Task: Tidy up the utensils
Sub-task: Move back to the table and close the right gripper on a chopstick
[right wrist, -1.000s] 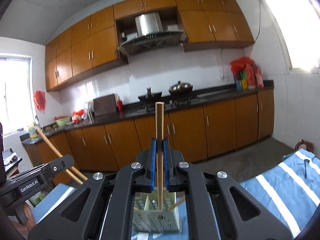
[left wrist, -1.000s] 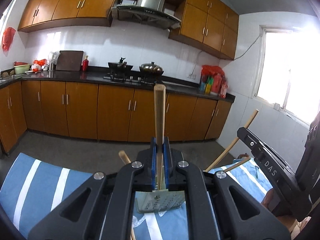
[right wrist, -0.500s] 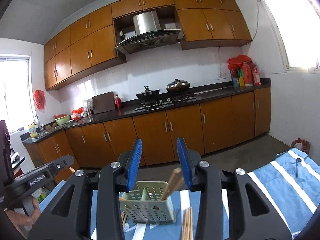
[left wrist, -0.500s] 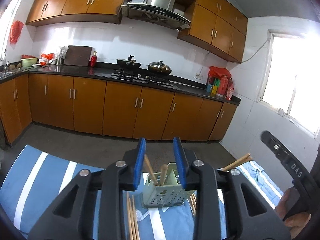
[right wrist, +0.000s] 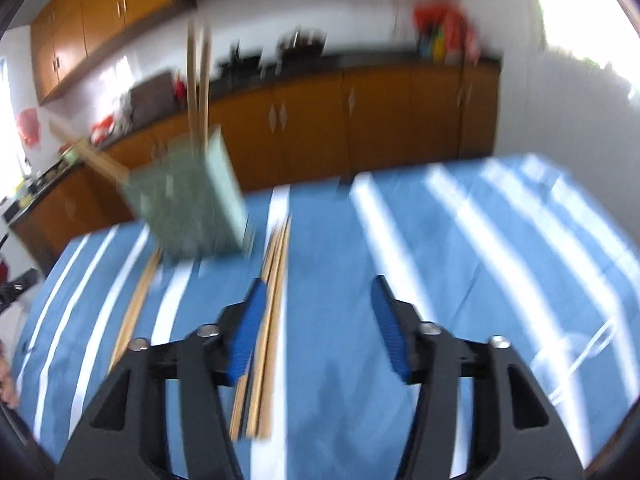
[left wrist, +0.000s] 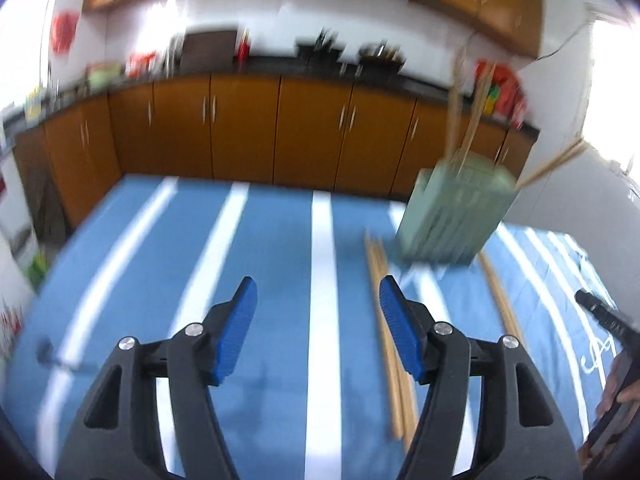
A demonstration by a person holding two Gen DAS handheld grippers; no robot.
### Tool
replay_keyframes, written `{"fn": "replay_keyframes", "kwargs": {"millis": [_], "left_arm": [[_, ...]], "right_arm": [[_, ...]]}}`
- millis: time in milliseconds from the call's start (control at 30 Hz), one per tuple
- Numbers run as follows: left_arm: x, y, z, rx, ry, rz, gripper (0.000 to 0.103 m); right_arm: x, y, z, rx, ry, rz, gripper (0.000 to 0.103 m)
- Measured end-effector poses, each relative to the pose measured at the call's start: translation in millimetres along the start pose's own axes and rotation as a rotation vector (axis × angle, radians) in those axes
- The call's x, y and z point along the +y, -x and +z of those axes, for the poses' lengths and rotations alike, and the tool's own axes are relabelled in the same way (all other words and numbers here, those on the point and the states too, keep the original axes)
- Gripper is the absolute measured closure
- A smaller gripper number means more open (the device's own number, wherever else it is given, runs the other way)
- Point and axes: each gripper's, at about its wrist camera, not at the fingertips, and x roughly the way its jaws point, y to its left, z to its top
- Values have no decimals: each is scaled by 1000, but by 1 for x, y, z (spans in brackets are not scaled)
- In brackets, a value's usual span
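Chopsticks (right wrist: pixel 268 320) lie loose on the blue striped cloth (left wrist: pixel 280 240) in two bundles, one on each side of the pale green holder (left wrist: pixel 456 216), which stands upright on the cloth with a few sticks already poking out of its top. The step in hand looks like reaching for the next loose stick. To do it well, I would bring the claw down along the stick's length, straddle one stick near its middle so it hangs balanced, and close only once both pads flank it; the sticks lie tight together, so taking two at once is the risk.

In the right wrist view the near bundle runs just inside the left pad of the right gripper (right wrist: pixel 318 320), at about nine o'clock from its centre; the holder stands at about eleven o'clock. That claw is released and empty. In the left wrist view the other bundle (left wrist: pixel 390 320) passes under the right pad of the left gripper (left wrist: pixel 318 322), at about three o'clock, with the holder at one o'clock. The left jaws have just been opening, with nothing between them. Both views are blurred.
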Motion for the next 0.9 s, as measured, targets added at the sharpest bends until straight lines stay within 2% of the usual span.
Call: {"fn": "replay_keyframes", "kwargs": {"millis": [67,167,300,400,467,600,733,833,900], "left_arm": [[4,-15,-15,58,21,-10,40],[3,-28,-30,109,29,-28,41],[-3,-33,-38,134,10,-37,45],[-11,-39,-34,153,4,-63,50],[-15,-42,-34,165,-1,-77,52],[-24,-52,-37,195,-10,-114,59],[-32,-59,-40,218,-27,-125,66],[-36,-62,-42,235,-32,-139,72],[-39,-64,-43,242,-49,-146,75]], "right_arm": [[5,-24,-16,90,-13,42,76],[13,-41,-27,142,-12,67,80],[26,-47,-34,148,22,64,81],[27,-55,-39,180,35,43,89],[23,-54,-38,185,20,65,90],[26,-53,-40,185,59,54,90],[30,-55,-42,180,116,-11,95],[15,-55,-36,175,55,-77,95],[4,-55,-33,175,20,-87,95]]}}
